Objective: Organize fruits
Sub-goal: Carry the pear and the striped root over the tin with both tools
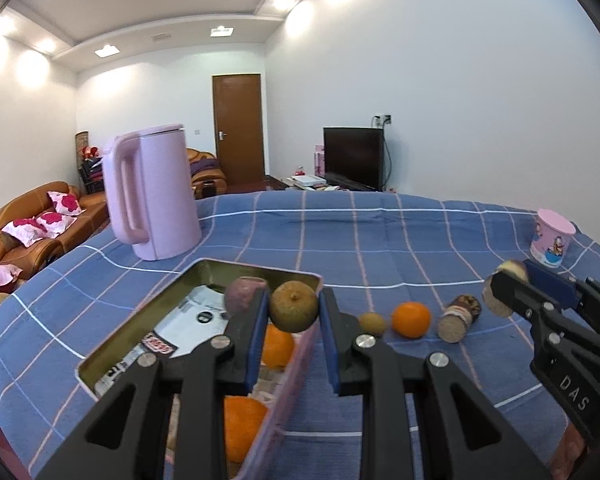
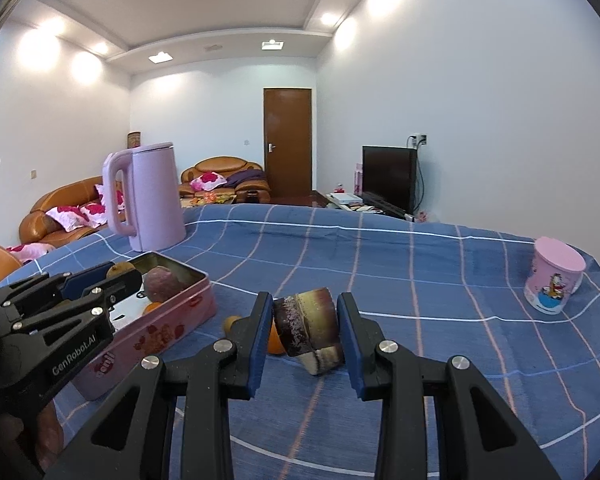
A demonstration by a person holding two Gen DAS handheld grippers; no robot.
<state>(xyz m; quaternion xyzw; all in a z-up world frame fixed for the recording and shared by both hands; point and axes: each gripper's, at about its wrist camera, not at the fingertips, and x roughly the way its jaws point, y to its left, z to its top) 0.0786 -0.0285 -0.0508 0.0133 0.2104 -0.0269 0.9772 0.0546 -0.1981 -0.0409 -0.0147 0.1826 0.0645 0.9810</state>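
My left gripper (image 1: 294,300) is shut on a round brown-green fruit (image 1: 294,307), held just over the far end of the pink tin (image 1: 256,269). Inside the tin lie two oranges (image 1: 277,345) and a purple fruit (image 1: 242,295). On the blue checked cloth to the tin's right sit a small brown fruit (image 1: 372,323), an orange (image 1: 411,319) and a short cane piece (image 1: 459,317). My right gripper (image 2: 305,300) is shut on another cane piece (image 2: 310,328), purple-brown and yellow-green, raised above the cloth. The right wrist view shows the left gripper (image 2: 116,276) over the tin (image 2: 160,328).
A tall pink kettle (image 1: 152,196) stands on the cloth behind the tin. A pink cartoon cup (image 1: 552,238) sits near the table's right edge. Sofas, a door and a television lie beyond the table.
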